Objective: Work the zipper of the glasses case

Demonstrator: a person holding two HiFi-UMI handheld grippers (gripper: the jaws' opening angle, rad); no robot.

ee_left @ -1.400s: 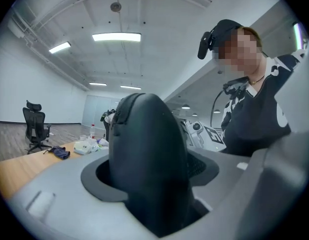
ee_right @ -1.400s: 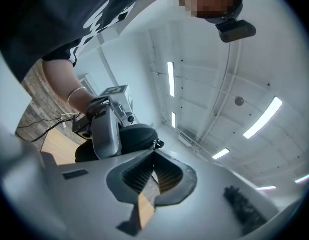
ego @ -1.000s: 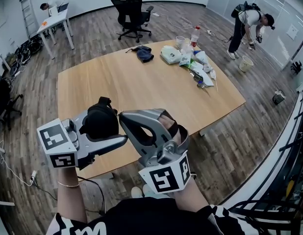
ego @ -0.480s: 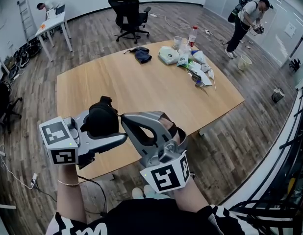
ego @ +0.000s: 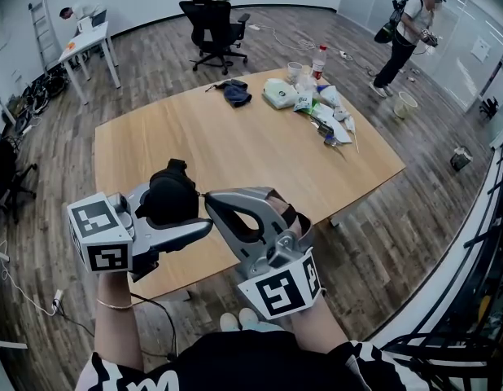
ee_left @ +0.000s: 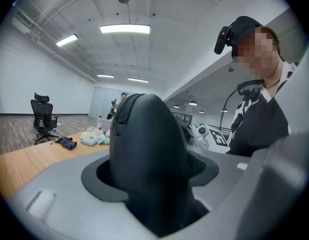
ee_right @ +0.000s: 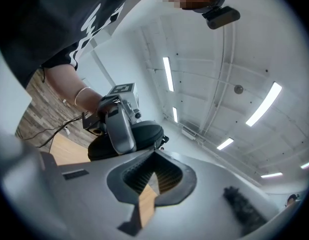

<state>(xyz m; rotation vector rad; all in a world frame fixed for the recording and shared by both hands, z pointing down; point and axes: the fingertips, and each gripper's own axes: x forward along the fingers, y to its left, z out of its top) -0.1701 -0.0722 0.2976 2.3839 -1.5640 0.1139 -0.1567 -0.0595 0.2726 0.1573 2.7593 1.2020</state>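
black glasses case (ego: 168,198): clamped across its width in my left gripper (ego: 186,212), held in the air by the near edge of the wooden table (ego: 260,145). long axis runs crosswise to those jaws, zipper end toward my right gripper (ee_right: 154,156), whose jaws are drawn together with tips at the zipper pull (ee_right: 163,138); pinched or merely touching, i cannot tell.

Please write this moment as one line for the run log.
left claw: shut on glasses case | right claw: jaws together at the zipper, grip on pull unclear
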